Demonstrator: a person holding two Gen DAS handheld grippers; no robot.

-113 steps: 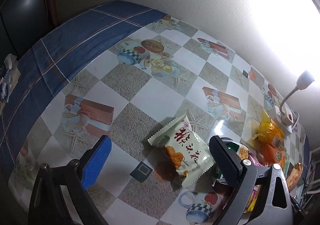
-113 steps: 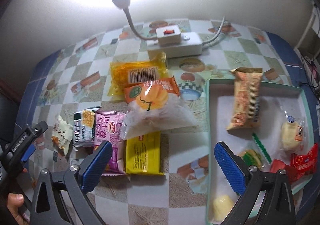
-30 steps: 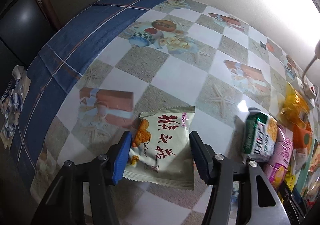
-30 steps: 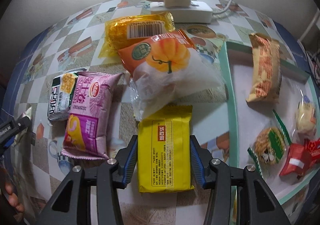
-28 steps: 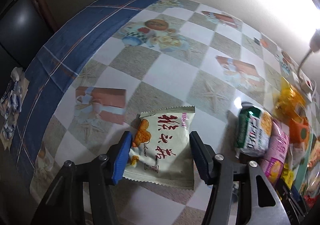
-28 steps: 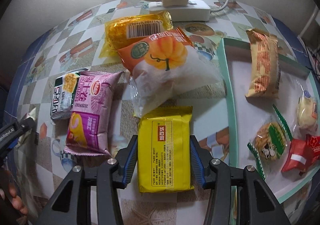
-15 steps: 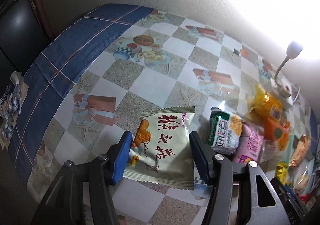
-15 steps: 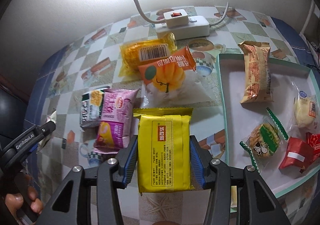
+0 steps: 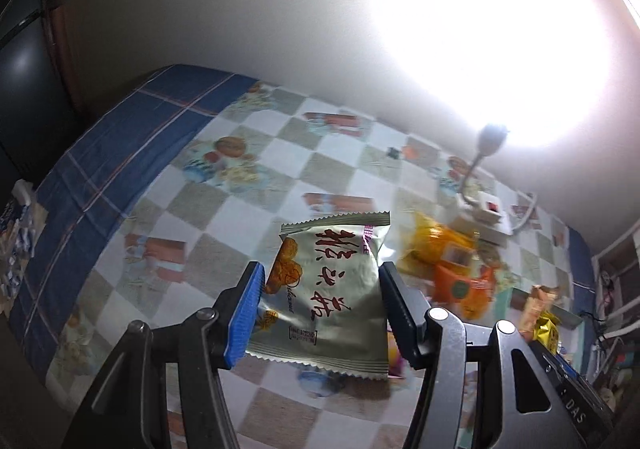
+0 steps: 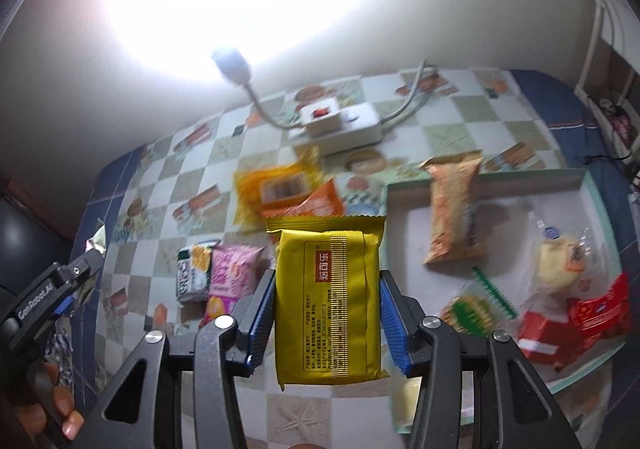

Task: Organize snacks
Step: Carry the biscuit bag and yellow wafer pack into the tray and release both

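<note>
Snacks: one pack clamped in each gripper, both held up off the table.

Left gripper [image 9: 320, 313] is closed on a pale green pack [image 9: 328, 289] with red lettering; both pads press its side edges and the pack hangs above the checkered tablecloth [image 9: 224, 205]. Right gripper [image 10: 326, 325] is closed on a yellow pack [image 10: 328, 301], also clear of the cloth. Below it a pink pack [image 10: 232, 269] lies touching a green-white pack [image 10: 192, 273], with an orange pack [image 10: 316, 203] overlapping a gold pack [image 10: 272, 189] nearer the power strip [image 10: 340, 129] and lamp [image 10: 232, 63]. Tray [image 10: 500, 179] at right holds a long tan pack [image 10: 452, 209], a bun [image 10: 560, 261], red packs [image 10: 576, 317] and a green one [image 10: 472, 313]. View is motion-blurred. A hand [image 10: 52, 409] shows at bottom left on the left gripper's handle.
</note>
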